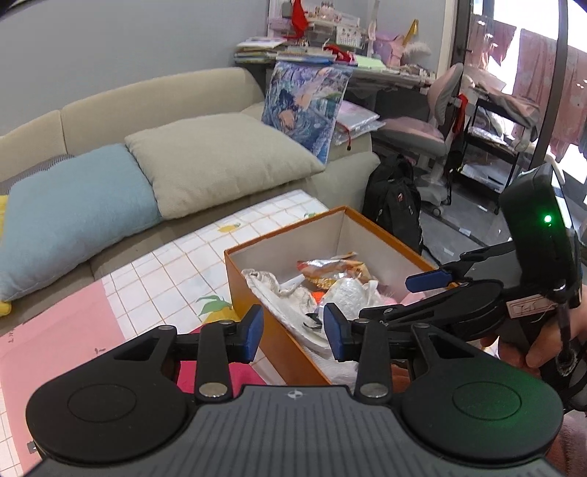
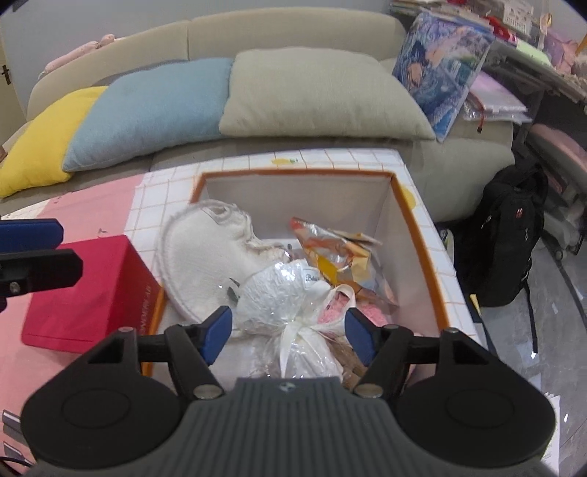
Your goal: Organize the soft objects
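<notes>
Orange box (image 2: 422,235): holds white plush (image 2: 205,253), wrapped white bundle (image 2: 290,293), foil snack bag (image 2: 330,249). Left hand-held gripper (image 1: 293,332): jaws apart, empty. Right hand-held gripper (image 2: 290,330): jaws apart above the bundle, gripping nothing.

Tiled mat (image 2: 341,161) — perhaps over a table — bears orange box (image 2: 422,235), red box (image 2: 91,293).

Both wrist views look down, close over the orange box (image 1: 256,290) (image 2: 414,227); sofa (image 1: 154,95) (image 2: 293,33) fills both upper frames.
</notes>
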A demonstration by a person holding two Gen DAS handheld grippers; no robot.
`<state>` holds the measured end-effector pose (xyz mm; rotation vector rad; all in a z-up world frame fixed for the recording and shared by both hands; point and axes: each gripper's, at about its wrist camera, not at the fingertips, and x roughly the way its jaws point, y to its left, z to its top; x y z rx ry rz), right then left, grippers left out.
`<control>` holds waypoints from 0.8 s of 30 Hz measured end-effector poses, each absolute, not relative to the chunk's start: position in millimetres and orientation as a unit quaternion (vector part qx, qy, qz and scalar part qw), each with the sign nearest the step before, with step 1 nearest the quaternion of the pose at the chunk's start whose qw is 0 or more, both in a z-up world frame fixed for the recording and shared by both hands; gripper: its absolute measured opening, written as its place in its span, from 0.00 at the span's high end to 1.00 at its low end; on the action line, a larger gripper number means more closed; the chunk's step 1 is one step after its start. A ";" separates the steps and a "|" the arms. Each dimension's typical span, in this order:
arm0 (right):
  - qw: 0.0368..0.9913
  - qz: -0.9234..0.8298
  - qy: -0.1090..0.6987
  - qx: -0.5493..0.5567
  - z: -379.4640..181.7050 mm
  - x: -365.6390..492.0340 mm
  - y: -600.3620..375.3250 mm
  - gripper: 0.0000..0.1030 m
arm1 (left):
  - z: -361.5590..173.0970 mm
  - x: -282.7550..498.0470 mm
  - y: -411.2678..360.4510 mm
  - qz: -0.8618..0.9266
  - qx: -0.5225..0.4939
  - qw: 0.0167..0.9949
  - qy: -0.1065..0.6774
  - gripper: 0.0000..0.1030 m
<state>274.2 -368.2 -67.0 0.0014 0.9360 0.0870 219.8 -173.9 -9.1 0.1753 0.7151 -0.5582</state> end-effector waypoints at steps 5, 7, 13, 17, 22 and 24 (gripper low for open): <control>0.907 0.041 0.419 0.000 -33.7 248.6 -363.0 0.29 | 6.2 192.3 -163.4 -0.262 0.070 0.907 0.322 0.58; 0.914 0.044 0.404 0.001 -19.2 237.1 -359.6 0.29 | 12.5 180.5 -157.4 -0.261 0.061 0.912 0.312 0.58; 0.931 0.052 0.362 0.001 20.5 190.3 -345.9 0.29 | 31.7 143.1 -140.3 -0.240 0.041 0.929 0.279 0.53; 0.938 0.054 0.343 0.014 42.4 157.8 -337.7 0.27 | 40.8 114.9 -133.2 -0.235 0.045 0.936 0.258 0.49; 0.943 0.059 0.327 0.021 57.7 117.2 -317.7 0.26 | 49.4 85.0 -123.3 -0.211 0.058 0.947 0.235 0.37; 0.945 0.061 0.321 0.015 58.7 102.3 -307.1 0.26 | 51.2 73.1 -120.5 -0.218 0.069 0.947 0.227 0.30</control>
